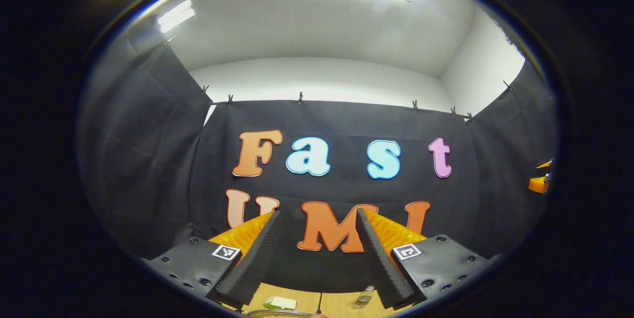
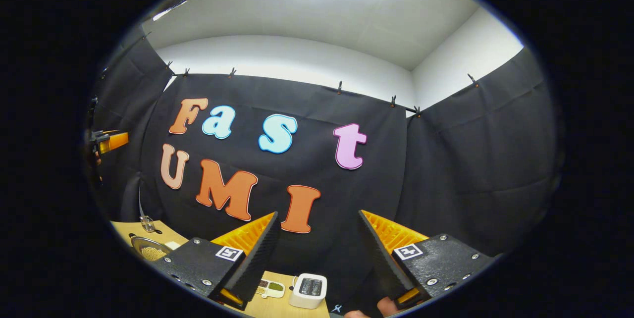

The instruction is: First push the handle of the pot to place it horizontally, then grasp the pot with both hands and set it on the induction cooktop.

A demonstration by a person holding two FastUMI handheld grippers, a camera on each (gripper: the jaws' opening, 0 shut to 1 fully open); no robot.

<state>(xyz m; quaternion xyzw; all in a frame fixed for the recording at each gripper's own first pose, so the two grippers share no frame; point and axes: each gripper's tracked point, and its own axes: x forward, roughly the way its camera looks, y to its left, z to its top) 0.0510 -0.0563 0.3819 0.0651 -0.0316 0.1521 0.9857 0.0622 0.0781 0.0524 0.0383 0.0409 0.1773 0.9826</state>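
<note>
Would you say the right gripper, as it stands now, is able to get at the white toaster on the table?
Probably yes. The right gripper is open and holds nothing, and the white toaster stands on the wooden table just below the gap between its fingers, with nothing between them. The gripper is raised and looks at the wall, so it would first need lowering.

Ahead of our left tool (image 1: 317, 246) we see open air between its spread fingers, and beyond them the booth wall (image 1: 148, 159) closes the way. Low beneath the fingertips lies the tabletop (image 1: 302, 302), with a small white and green item (image 1: 280, 302) and a small clear bottle (image 1: 363, 299) on it. Far to the right another tool (image 1: 540, 182) hangs at the edge.

Our right tool (image 2: 317, 243) also stands wide apart with nothing between its fingers. Below it sit a white appliance (image 2: 308, 291) and a small tray (image 2: 269, 288); far left, a bowl of grains (image 2: 148, 249).
</note>
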